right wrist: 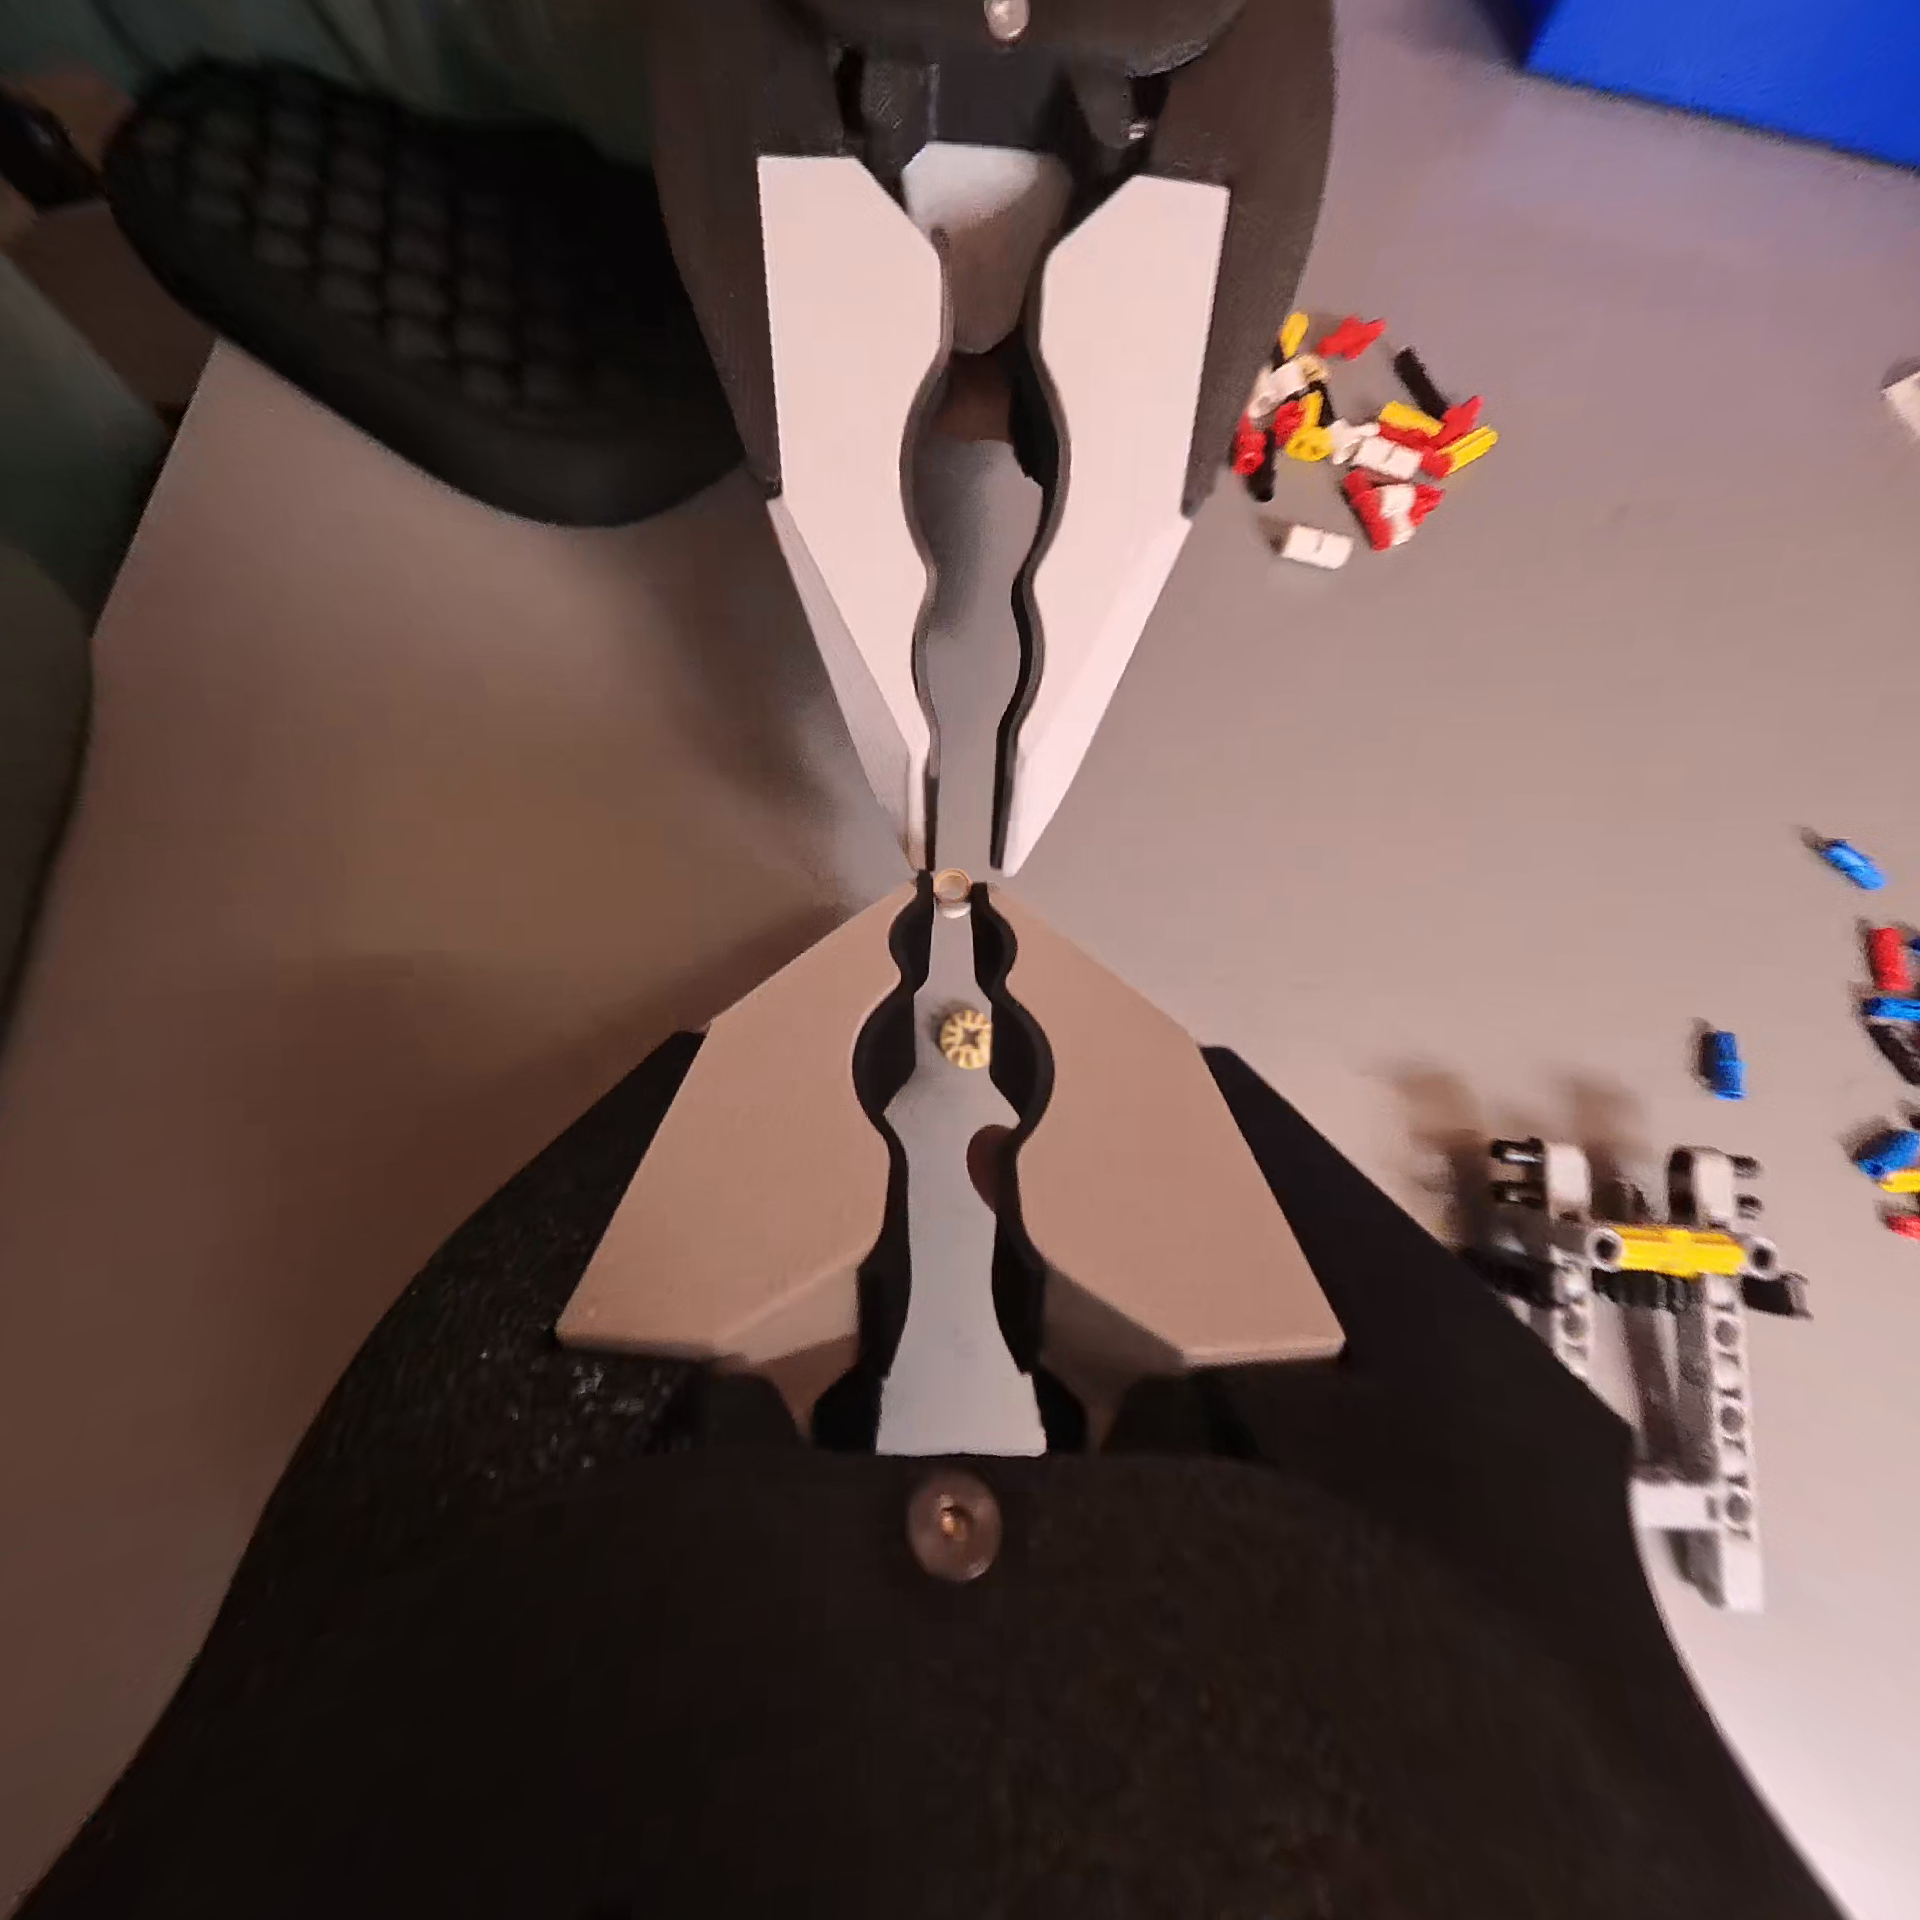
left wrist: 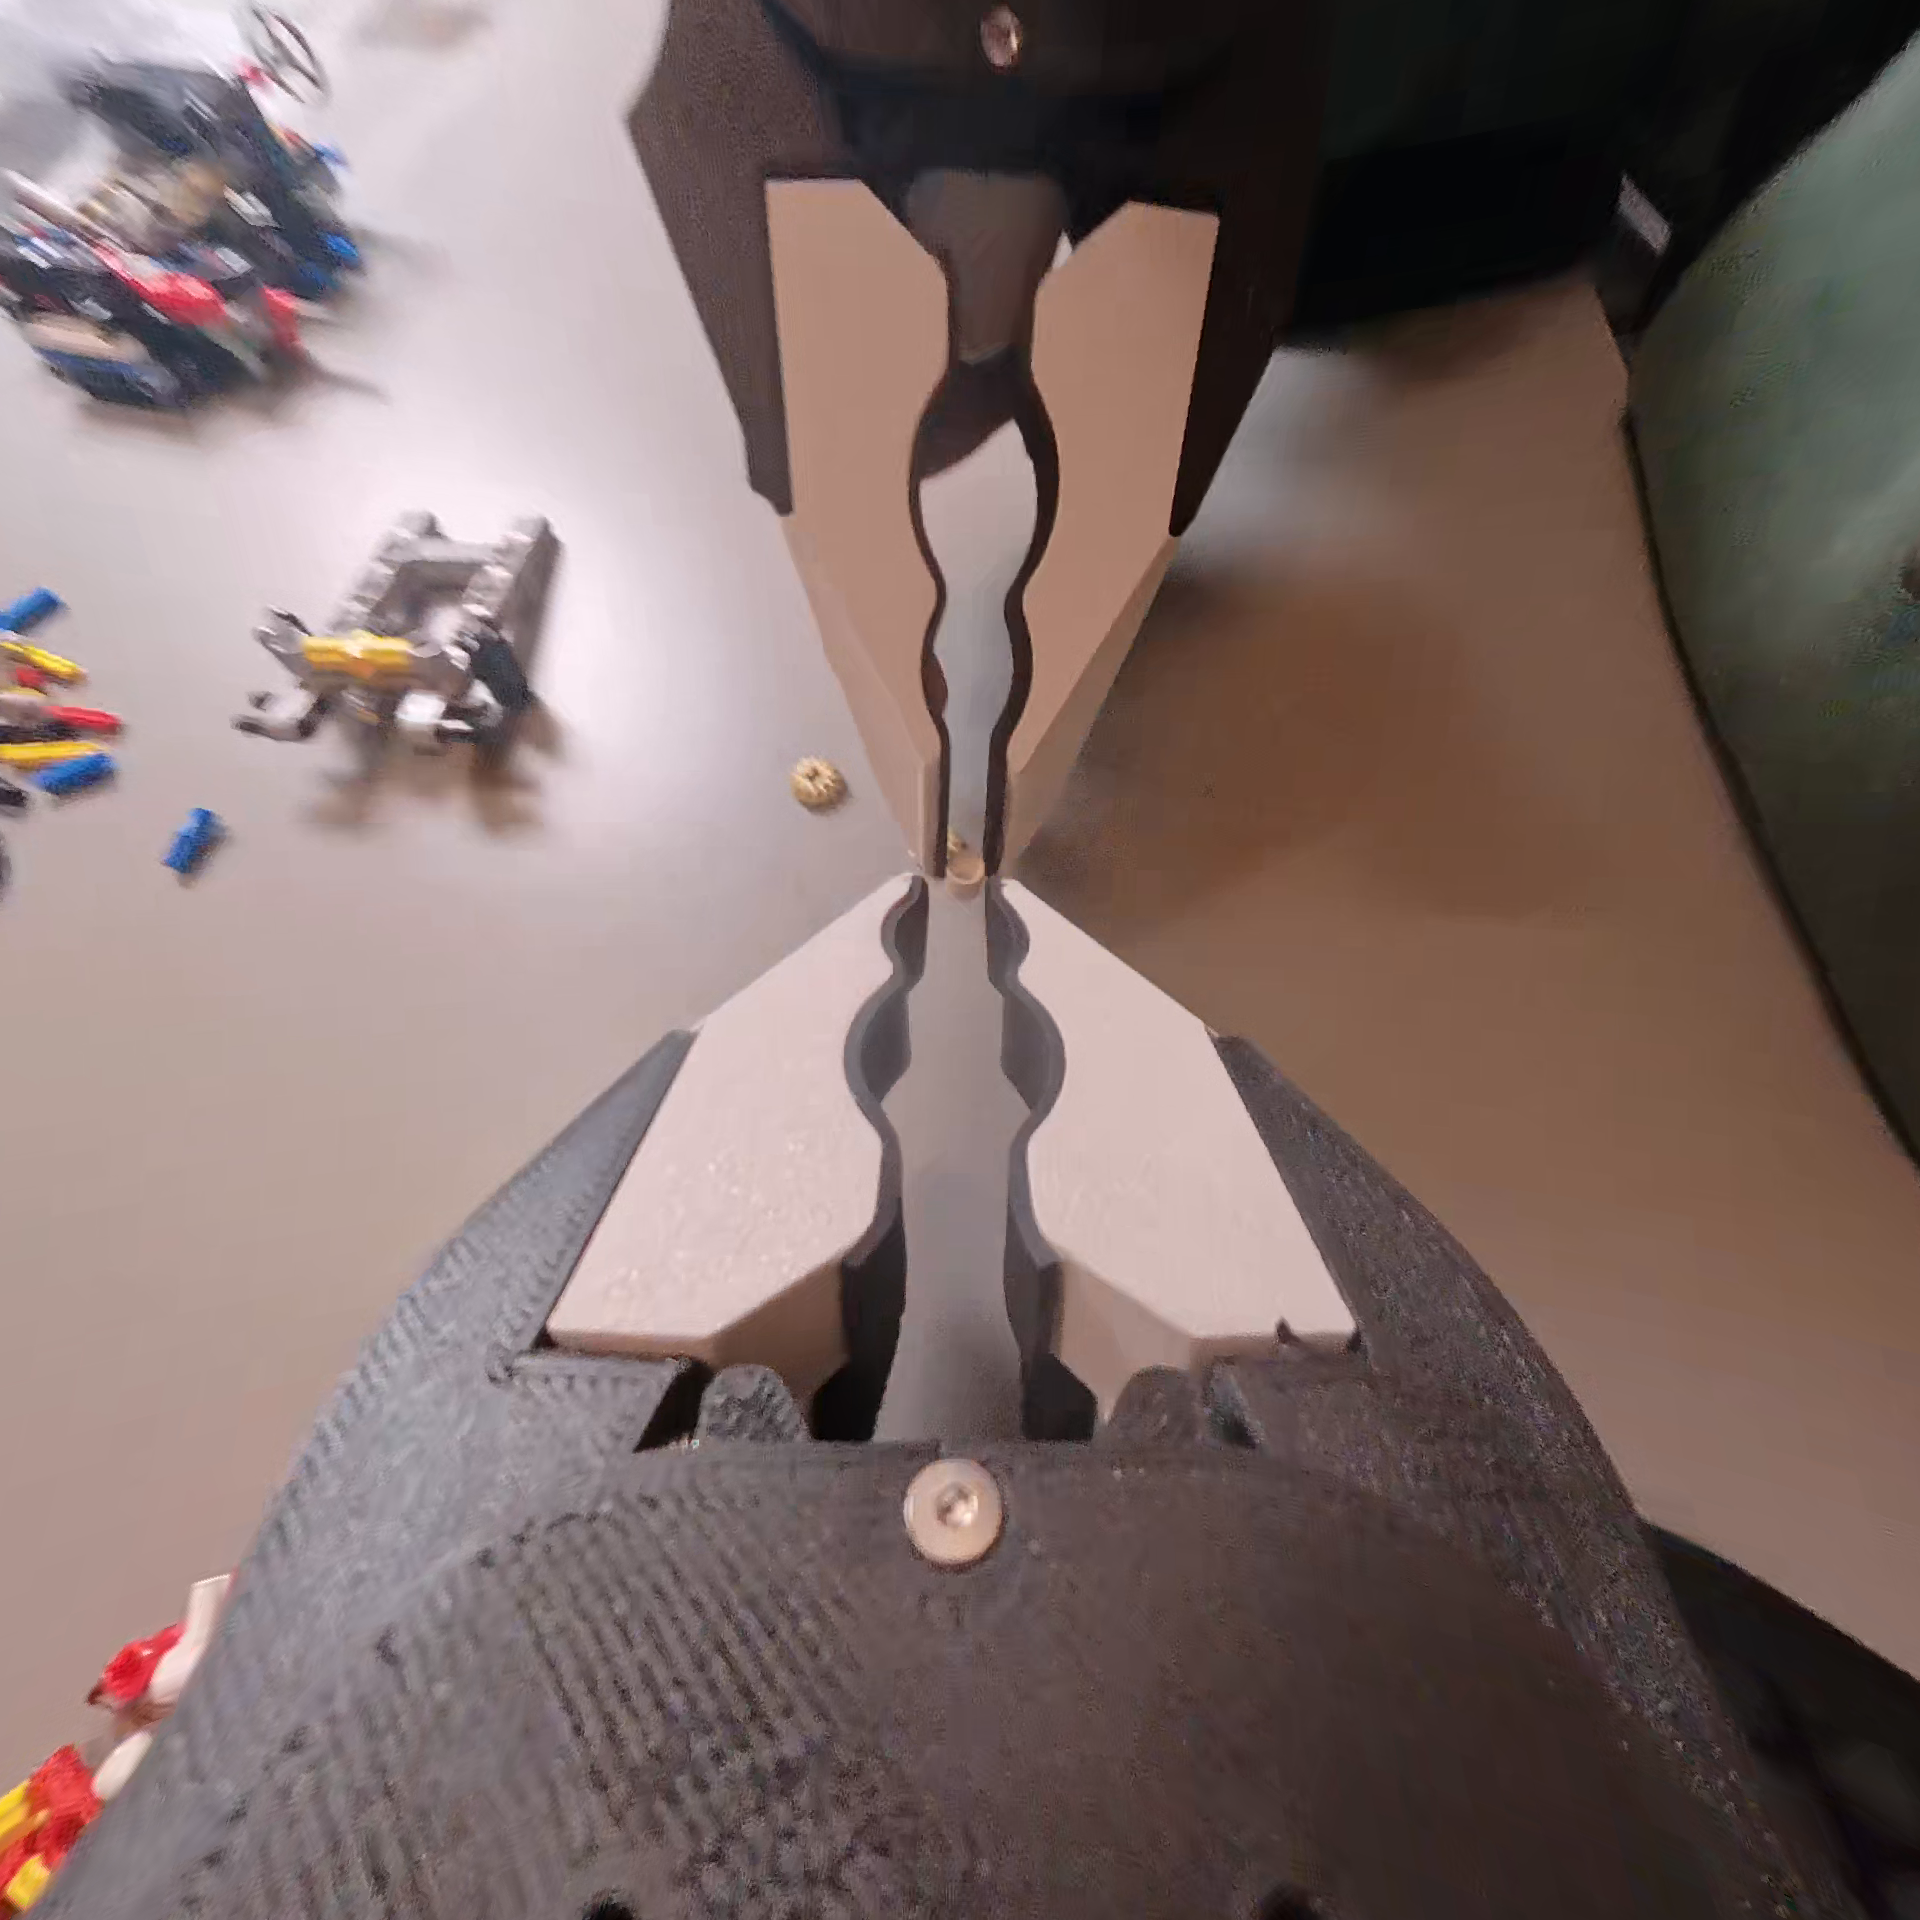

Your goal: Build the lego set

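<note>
My two grippers meet tip to tip above the table. My right gripper (right wrist: 951,896) is shut on a small tan pin (right wrist: 951,886), which sticks out of its tips. It comes in from the top of the left wrist view (left wrist: 966,854), holding the pin (left wrist: 964,881). My left gripper (left wrist: 956,885) has its jaws a narrow gap apart, with its tips right at the pin's free end. I see no contact with the pin. A tan gear (left wrist: 821,784) lies on the table beside the tips. It also shows through my right fingers' gap (right wrist: 964,1037).
A grey assembly with a yellow beam (left wrist: 416,634) (right wrist: 1662,1320) lies on the table. Loose red, yellow and blue pieces (right wrist: 1361,436) (left wrist: 52,717) are scattered. A dark model (left wrist: 177,270) sits far left. A black mesh seat (right wrist: 416,291) is past the table edge. The tips of both grippers are at nearly the same place.
</note>
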Available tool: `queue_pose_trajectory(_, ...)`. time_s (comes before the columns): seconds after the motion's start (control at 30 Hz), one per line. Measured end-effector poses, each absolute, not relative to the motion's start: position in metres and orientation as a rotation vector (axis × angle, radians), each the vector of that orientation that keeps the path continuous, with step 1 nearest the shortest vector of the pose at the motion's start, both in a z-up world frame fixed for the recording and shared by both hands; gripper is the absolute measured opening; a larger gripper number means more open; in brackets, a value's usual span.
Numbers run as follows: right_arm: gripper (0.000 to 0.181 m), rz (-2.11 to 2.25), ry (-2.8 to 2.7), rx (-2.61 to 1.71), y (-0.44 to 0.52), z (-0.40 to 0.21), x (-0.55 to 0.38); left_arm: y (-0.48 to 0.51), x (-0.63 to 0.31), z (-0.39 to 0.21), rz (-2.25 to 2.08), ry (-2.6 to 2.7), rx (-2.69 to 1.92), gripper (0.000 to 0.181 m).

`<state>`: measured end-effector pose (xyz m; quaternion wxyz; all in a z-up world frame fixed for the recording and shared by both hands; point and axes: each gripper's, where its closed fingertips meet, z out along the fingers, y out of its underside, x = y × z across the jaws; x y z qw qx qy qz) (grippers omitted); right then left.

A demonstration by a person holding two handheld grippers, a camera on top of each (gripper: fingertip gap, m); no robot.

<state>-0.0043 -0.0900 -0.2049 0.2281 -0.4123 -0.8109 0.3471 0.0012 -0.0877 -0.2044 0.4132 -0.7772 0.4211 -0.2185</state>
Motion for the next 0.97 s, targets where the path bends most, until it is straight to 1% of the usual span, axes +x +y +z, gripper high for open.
queue_pose_trajectory(0.3,0.005,0.853,-2.365,-1.25,-0.096,-0.233,-0.009,-0.101,-0.003,-0.229,-0.55,1.134,-2.077,0.011)
queue_pose_trajectory(0.33,0.006,0.859,-2.365,-1.246,-0.097,-0.232,-0.009,-0.1,-0.003,-0.231,-0.542,1.139,-2.081,0.011)
queue_pose_trajectory(0.5,0.021,0.873,-2.349,-1.238,-0.094,-0.225,0.0,-0.096,-0.002,-0.232,-0.517,1.132,-2.081,0.012)
queue_pose_trajectory(0.67,0.023,0.939,-2.244,-1.247,-0.077,-0.204,0.028,-0.093,0.002,-0.233,-0.488,1.176,-2.088,0.014)
queue_pose_trajectory(0.77,0.023,0.982,-2.14,-1.304,-0.06,-0.196,0.046,-0.091,0.003,-0.234,-0.478,1.201,-2.099,0.006)
queue_pose_trajectory(0.8,0.023,0.993,-2.103,-1.326,-0.054,-0.193,0.051,-0.089,0.001,-0.232,-0.458,1.204,-2.1,0.006)
queue_pose_trajectory(0.9,0.022,1.02,-1.979,-1.383,-0.034,-0.186,0.068,-0.078,-0.028,-0.219,-0.335,1.147,-2.136,0.006)
queue_pose_trajectory(0.97,0.022,1.012,-1.899,-1.421,-0.018,-0.182,0.078,-0.065,-0.073,-0.209,-0.186,1.042,-2.231,0.005)
